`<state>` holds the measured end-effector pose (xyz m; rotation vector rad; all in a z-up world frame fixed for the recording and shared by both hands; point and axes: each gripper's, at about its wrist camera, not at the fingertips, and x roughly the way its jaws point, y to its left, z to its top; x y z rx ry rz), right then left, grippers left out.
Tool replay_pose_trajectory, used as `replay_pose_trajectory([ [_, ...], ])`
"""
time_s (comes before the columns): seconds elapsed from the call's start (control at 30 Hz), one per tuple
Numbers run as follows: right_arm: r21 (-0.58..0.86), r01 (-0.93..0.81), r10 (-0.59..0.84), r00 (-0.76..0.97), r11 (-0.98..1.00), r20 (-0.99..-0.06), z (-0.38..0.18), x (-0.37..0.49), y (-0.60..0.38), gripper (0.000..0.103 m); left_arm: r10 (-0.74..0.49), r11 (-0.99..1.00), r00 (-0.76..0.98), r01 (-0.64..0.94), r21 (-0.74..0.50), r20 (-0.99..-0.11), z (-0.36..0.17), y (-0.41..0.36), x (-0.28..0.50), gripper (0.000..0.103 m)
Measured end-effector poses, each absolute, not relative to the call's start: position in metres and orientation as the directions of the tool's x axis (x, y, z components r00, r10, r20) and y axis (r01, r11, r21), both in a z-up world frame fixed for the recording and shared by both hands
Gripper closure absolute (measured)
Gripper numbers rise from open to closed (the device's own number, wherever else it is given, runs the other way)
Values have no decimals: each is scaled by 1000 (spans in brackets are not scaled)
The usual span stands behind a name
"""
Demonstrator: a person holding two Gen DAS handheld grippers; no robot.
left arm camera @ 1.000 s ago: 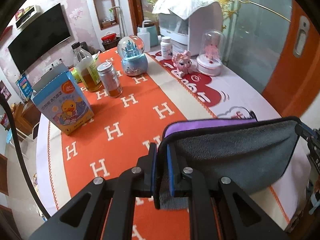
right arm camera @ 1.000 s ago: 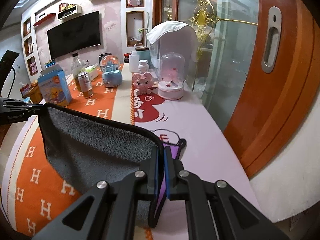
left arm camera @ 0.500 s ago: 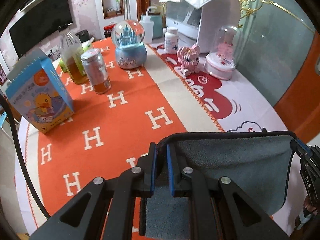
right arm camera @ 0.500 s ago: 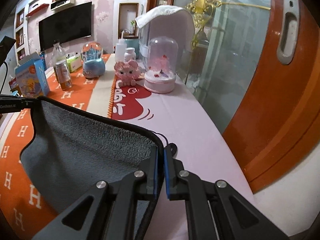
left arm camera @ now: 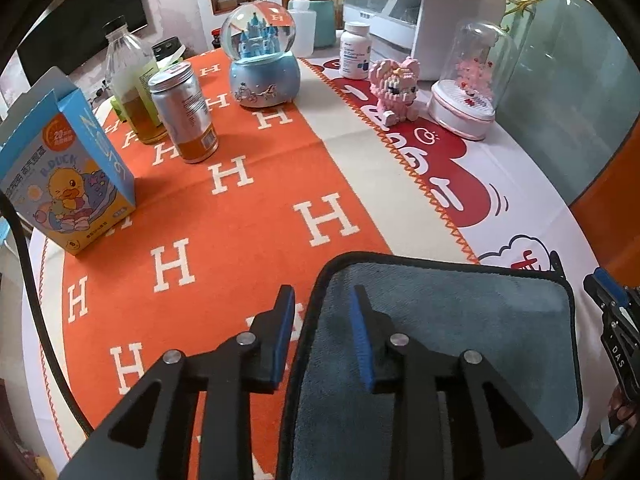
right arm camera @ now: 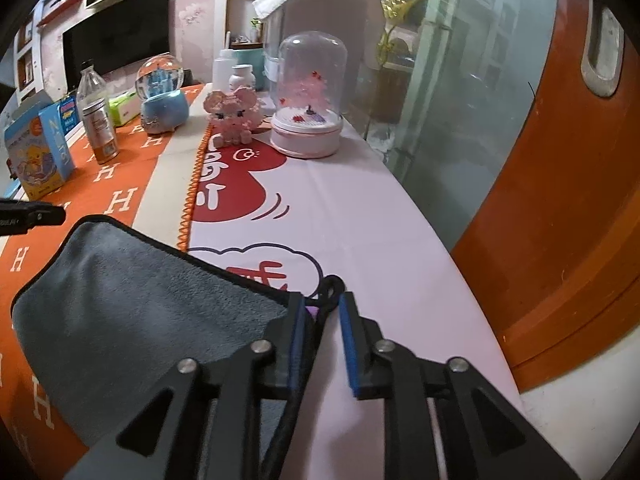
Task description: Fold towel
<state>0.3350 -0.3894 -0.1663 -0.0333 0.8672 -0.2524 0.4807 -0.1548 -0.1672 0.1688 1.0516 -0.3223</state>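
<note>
A grey towel [left arm camera: 448, 332] with black trim lies folded flat on the near part of the table, grey side up. It also shows in the right wrist view [right arm camera: 132, 320], with a sliver of its purple side at the corner by a black hanging loop [right arm camera: 334, 286]. My left gripper [left arm camera: 322, 312] is open, its jaws straddling the towel's left edge. My right gripper [right arm camera: 322, 322] is open at the towel's right corner. The right gripper's tip [left arm camera: 608, 292] shows at the right edge of the left wrist view.
Further back stand a blue duck box [left arm camera: 64, 176], a glass bottle [left arm camera: 134, 84], a metal can [left arm camera: 184, 114], a snow globe [left arm camera: 262, 66], a pill bottle [left arm camera: 354, 52], a pink block figure [left arm camera: 394, 88] and a glass dome [left arm camera: 470, 84]. An orange door [right arm camera: 560, 200] is at right.
Both grippers lowered the held towel edge forward onto the table, hiding the purple side, then opened and let go. The towel now lies flat.
</note>
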Motion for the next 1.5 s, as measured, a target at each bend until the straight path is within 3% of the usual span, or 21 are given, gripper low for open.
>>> replay_pose_trajectory([
  [0.27,-103,212,-215,615,972,-759,-163,333,-388,59,-163,955,454,295,-25,-876,-157,-138,469,64],
  [0.33,-93,204,-201,619,975,-759,-160,332,-385,56,-165,958,444,286,-36,-881,-153,-134,464,49],
  [0.63,-51,183,-158,634,982,-757,-143,317,-367,42,-191,960,449,270,-72,-873,-128,-113,427,15],
  [0.9,-23,165,-125,639,986,-759,-129,289,-342,23,-185,965,426,248,-83,-886,-121,-83,378,11],
  [1.03,-7,156,-106,638,988,-763,-124,272,-327,8,-170,970,425,233,-74,-889,-117,-62,349,11],
  [1.5,36,98,-36,651,995,-758,-107,185,-255,0,-175,981,431,157,-118,-885,-104,23,230,10],
])
